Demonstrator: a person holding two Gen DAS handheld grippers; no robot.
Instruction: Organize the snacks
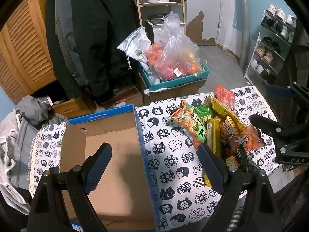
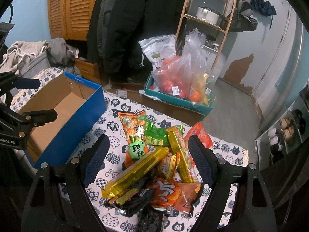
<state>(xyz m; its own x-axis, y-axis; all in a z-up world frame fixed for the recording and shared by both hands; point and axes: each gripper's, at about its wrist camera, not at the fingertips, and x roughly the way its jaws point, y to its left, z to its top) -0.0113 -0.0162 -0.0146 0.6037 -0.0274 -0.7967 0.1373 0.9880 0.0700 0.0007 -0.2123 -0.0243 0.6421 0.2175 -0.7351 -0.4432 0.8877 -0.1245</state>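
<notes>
My right gripper (image 2: 147, 155) hangs over the snack pile (image 2: 154, 166), fingers spread wide with nothing between them; the pile sits directly under the gap. Nearest me in that view: a black packet (image 2: 133, 201) and an orange packet (image 2: 173, 193), then a long gold packet (image 2: 135, 172) lying diagonally across the heap, a green packet (image 2: 156, 135) and an orange-and-green bag (image 2: 133, 133) at the far side. My left gripper (image 1: 154, 160) is likewise spread and empty, one finger over the open cardboard box (image 1: 108, 154), the other over the near edge of the pile. I see nothing inside the box; it stands on the cat-print tablecloth (image 1: 170, 166) to the left of the snacks, apart from them. Beyond the table: a teal carton (image 2: 173, 104) holding clear plastic bags of fruit (image 2: 185, 77), then dark coats (image 2: 135, 19) and a wooden shelf (image 2: 208, 19).
</notes>
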